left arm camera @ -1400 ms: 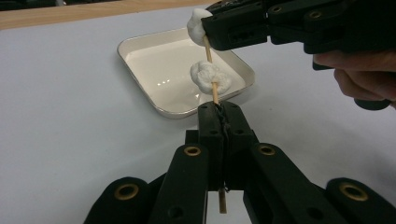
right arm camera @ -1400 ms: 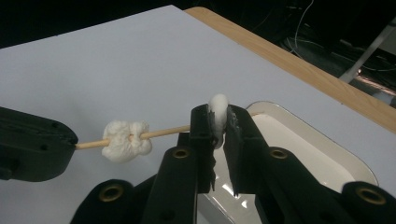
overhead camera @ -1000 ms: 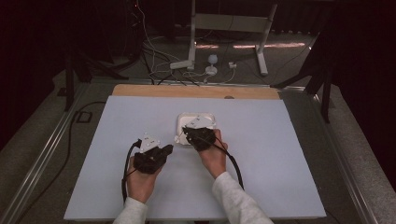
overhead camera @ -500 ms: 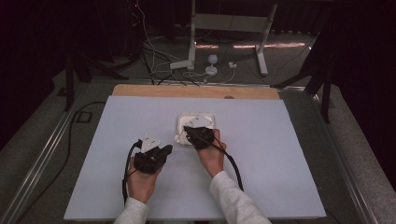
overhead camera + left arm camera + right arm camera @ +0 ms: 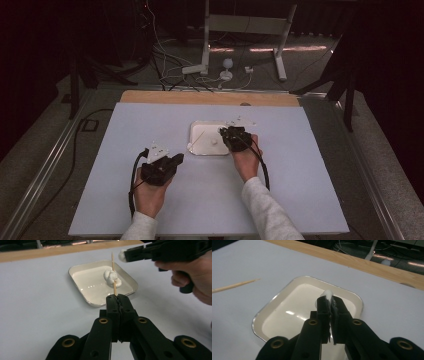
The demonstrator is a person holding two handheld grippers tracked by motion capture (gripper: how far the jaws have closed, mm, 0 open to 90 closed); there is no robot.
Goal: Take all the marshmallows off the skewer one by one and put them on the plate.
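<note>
Left gripper [image 5: 117,300] clamps a thin wooden skewer [image 5: 113,277]; right gripper [image 5: 329,301] pinches a small white marshmallow [image 5: 327,293] above the shallow cream square tray [image 5: 200,150]. Tray lies mid-tabletop on a pale lilac mat [image 5: 125,130], with wooden edge [image 5: 165,97] at the far side; dark room beyond.

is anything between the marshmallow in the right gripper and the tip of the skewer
Nothing visible does. The right gripper is shut on a white marshmallow just beside the bare tip of the skewer, which the left gripper holds upright. Only open air shows between them; two marshmallows lie lower, in the tray.
</note>
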